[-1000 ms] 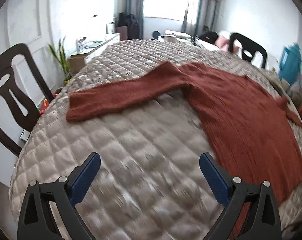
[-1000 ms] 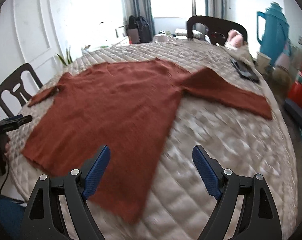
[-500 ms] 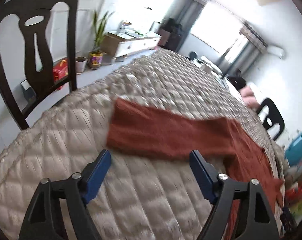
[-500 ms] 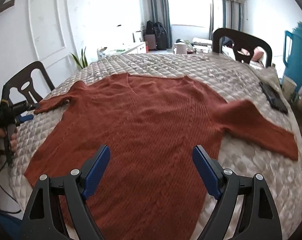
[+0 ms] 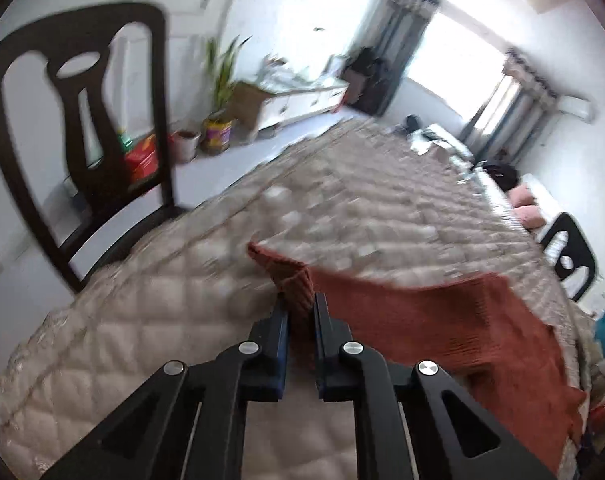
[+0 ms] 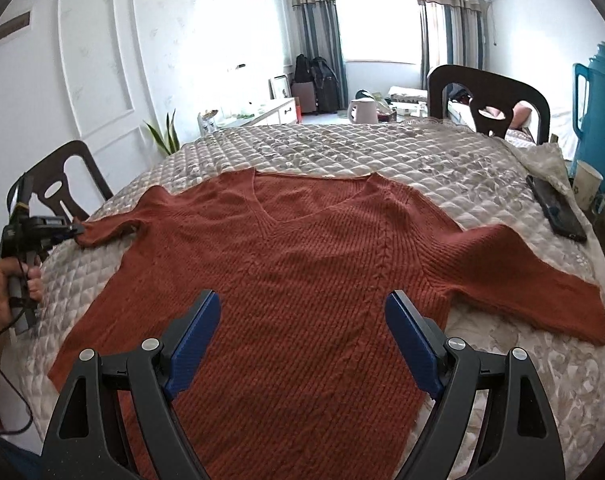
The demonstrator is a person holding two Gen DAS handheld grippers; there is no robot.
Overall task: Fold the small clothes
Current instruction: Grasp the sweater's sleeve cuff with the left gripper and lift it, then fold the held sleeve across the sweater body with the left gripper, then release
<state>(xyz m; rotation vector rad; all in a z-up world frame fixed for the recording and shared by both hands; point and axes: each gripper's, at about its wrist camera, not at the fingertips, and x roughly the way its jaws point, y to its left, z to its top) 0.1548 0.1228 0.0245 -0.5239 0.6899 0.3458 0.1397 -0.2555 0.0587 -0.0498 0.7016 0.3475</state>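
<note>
A rust-red knitted V-neck sweater (image 6: 310, 264) lies flat, front up, on a quilted beige table cover (image 6: 342, 148). My left gripper (image 5: 300, 304) is shut on the cuff of the sweater's left sleeve (image 5: 294, 280) near the table's left edge; it also shows in the right wrist view (image 6: 72, 230), pinching that cuff. My right gripper (image 6: 302, 332) is open and empty, hovering over the sweater's lower body. The right sleeve (image 6: 542, 280) lies stretched out to the right.
A dark wooden chair (image 5: 82, 152) stands at the table's left side, another chair (image 6: 490, 100) at the far side. A black phone (image 6: 554, 208) and a paper cup (image 6: 586, 186) sit at the table's right edge. Potted plants (image 5: 218, 128) stand on the floor.
My left gripper has moved in to the left sleeve cuff and shut on it. My right gripper stays open and has swung to centre over the sweater's body.
</note>
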